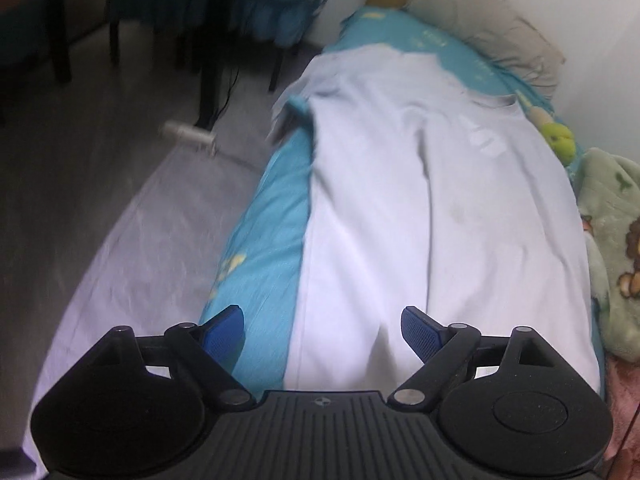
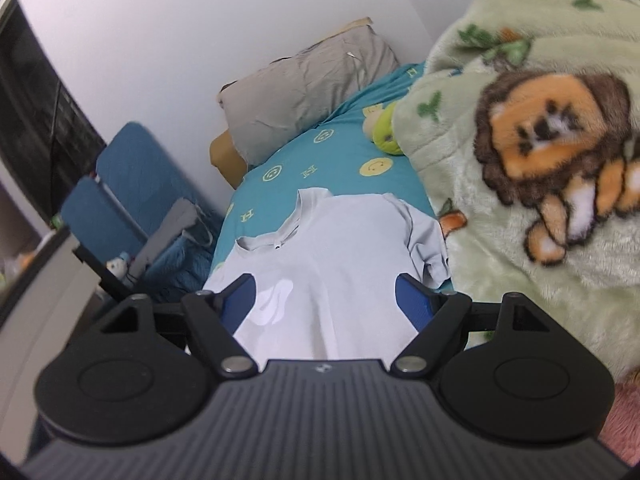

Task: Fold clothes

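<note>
The left tongs stand wide open, their blue ribbed pads spread well apart and gripping nothing; one pad hangs over the teal sheet, the other over pale cloth. The right tongs are likewise spread wide and empty, hovering above the chest of the garment.

Beneath both lies the pale lavender-grey short-sleeved T-shirt, spread flat and face up along the bed, its hem end nearest the left tongs. In the right wrist view the same T-shirt shows its round neckline pointing toward the pillow, a white printed mark on its front, and one sleeve bunched against the blanket.

The shirt rests on a teal bedsheet printed with yellow smiley faces and letters. Beyond the collar, a crumpled grey pillow leans against the white wall. A small yellow-green plush toy sits on the sheet just beside a fluffy pale green blanket bearing a cartoon lion, which is heaped along the wall side of the bed. In the left wrist view a white sheet hangs over the bed's open side toward the grey floor.
</note>
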`<state>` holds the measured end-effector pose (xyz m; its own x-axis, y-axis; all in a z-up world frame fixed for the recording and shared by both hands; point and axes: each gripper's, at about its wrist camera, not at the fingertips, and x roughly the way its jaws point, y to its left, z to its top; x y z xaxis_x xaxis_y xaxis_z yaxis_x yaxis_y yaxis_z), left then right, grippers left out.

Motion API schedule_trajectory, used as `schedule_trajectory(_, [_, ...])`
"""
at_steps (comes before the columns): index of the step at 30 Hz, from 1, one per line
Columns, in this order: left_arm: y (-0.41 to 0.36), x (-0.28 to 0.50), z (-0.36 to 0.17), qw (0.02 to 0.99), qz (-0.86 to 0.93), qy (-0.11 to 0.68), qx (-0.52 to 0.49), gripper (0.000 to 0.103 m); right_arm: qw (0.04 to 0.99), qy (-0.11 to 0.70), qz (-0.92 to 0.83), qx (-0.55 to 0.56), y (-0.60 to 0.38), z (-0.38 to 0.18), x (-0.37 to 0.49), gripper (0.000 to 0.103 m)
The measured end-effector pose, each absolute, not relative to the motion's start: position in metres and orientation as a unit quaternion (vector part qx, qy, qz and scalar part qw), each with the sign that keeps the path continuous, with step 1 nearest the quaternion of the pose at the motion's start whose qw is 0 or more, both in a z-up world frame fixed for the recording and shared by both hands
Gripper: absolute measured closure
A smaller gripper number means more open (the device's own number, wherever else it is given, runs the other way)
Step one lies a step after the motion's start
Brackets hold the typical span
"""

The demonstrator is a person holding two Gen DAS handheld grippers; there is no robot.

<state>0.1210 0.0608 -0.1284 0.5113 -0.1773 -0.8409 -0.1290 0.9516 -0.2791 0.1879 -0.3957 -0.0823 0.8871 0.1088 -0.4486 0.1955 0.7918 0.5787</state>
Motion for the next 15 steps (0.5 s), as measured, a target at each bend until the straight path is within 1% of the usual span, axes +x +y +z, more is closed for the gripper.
schedule_trajectory(2, [0.071, 0.125, -0.131, 0.839, -0.011, 0.515, -0.175, 0.015, 0.913, 0.238, -0.019, 0.330, -0.396, -0.084, 0.189, 0.024])
schedule_trajectory(4, [0.081, 0.131, -0.139, 0.819, -0.004, 0.545, -0.177, 0.018, 0.912, 0.240, -0.014, 0.331, -0.395, -0.084, 0.190, 0.024])
schedule_trajectory(6, [0.083, 0.128, -0.146, 0.800, -0.002, 0.573, -0.179, 0.031, 0.912, 0.241, -0.011, 0.333, -0.395, -0.084, 0.190, 0.024])
schedule_trajectory(8, [0.080, 0.124, -0.147, 0.789, -0.010, 0.589, -0.174, 0.033, 0.910, 0.242, -0.007, 0.336, -0.397, -0.084, 0.189, 0.024])
schedule_trajectory(9, [0.077, 0.122, -0.145, 0.789, -0.016, 0.591, -0.169, 0.038, 0.909, 0.242, -0.006, 0.339, -0.398, -0.084, 0.188, 0.024])
schedule_trajectory(10, [0.075, 0.121, -0.143, 0.787, -0.022, 0.594, -0.164, 0.041, 0.908, 0.242, -0.005, 0.341, -0.399, -0.084, 0.187, 0.024])
schedule_trajectory(11, [0.073, 0.119, -0.141, 0.785, -0.028, 0.599, -0.158, 0.048, 0.907, 0.241, -0.004, 0.344, -0.400, -0.084, 0.187, 0.024])
schedule_trajectory(12, [0.070, 0.118, -0.139, 0.783, -0.034, 0.602, -0.149, 0.058, 0.907, 0.241, -0.003, 0.345, -0.401, -0.084, 0.186, 0.024])
schedule_trajectory(13, [0.068, 0.117, -0.138, 0.782, -0.039, 0.606, -0.141, 0.064, 0.906, 0.241, -0.003, 0.347, -0.401, -0.084, 0.186, 0.024])
schedule_trajectory(15, [0.068, 0.117, -0.135, 0.777, -0.048, 0.613, -0.135, 0.100, 0.906, 0.241, -0.001, 0.348, -0.401, -0.083, 0.186, 0.024])
